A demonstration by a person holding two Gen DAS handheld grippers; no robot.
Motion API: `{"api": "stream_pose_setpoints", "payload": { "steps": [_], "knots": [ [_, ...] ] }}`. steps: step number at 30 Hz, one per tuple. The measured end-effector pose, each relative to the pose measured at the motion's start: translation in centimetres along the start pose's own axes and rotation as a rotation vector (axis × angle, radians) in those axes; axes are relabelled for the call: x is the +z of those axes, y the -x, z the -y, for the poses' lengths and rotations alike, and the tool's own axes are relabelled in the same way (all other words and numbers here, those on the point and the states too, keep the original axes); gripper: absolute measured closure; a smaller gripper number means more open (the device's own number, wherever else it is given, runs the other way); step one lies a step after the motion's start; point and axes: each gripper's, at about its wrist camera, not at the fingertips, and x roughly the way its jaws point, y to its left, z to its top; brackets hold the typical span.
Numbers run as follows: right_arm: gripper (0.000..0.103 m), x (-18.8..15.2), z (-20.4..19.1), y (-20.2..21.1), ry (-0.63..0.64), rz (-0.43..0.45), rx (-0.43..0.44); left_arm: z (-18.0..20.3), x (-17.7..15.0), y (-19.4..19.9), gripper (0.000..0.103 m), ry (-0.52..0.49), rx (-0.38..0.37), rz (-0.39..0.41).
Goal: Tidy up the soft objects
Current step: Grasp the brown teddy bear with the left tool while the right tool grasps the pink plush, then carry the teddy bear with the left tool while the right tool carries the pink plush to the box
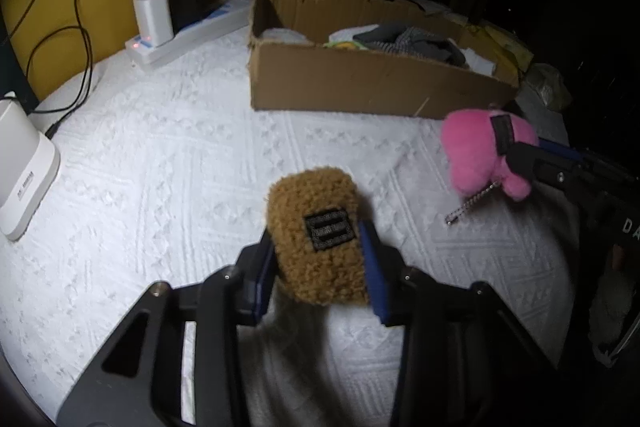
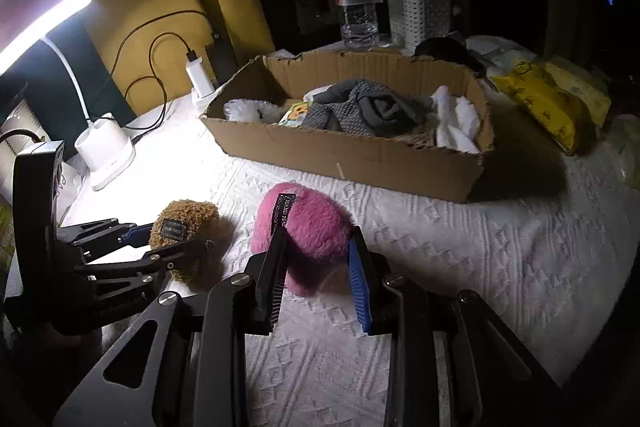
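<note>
Left wrist view: the left claw [image 1: 320,267] pinches a curly, tan fleece pouch [image 1: 318,239] bearing a black woven patch, in front of the corrugated cardboard box [image 1: 360,83]. Nearer the box's front right corner, the right claw [image 2: 316,267] squeezes a rounded pink plush toy [image 2: 308,227] with a ball chain, above the white quilted bedspread [image 1: 160,167].

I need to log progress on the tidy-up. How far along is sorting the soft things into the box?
Done: the cardboard box already holds folded clothes and white cloth. In hand: the left gripper is closed on the brown plush, and the right gripper on the pink plush; both are near the bedspread. Left: placing both in the box.
</note>
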Motion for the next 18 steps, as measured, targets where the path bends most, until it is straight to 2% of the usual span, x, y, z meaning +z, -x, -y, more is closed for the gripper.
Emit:
{"api": "stream_pose_setpoints", "payload": {
  "steps": [18],
  "knots": [
    [0.072, 0.9, 2.3, 3.0, -0.011, 0.065, 0.001, 2.6, 2.2, 3.9, 0.064, -0.037, 0.026, 0.11]
  ]
}}
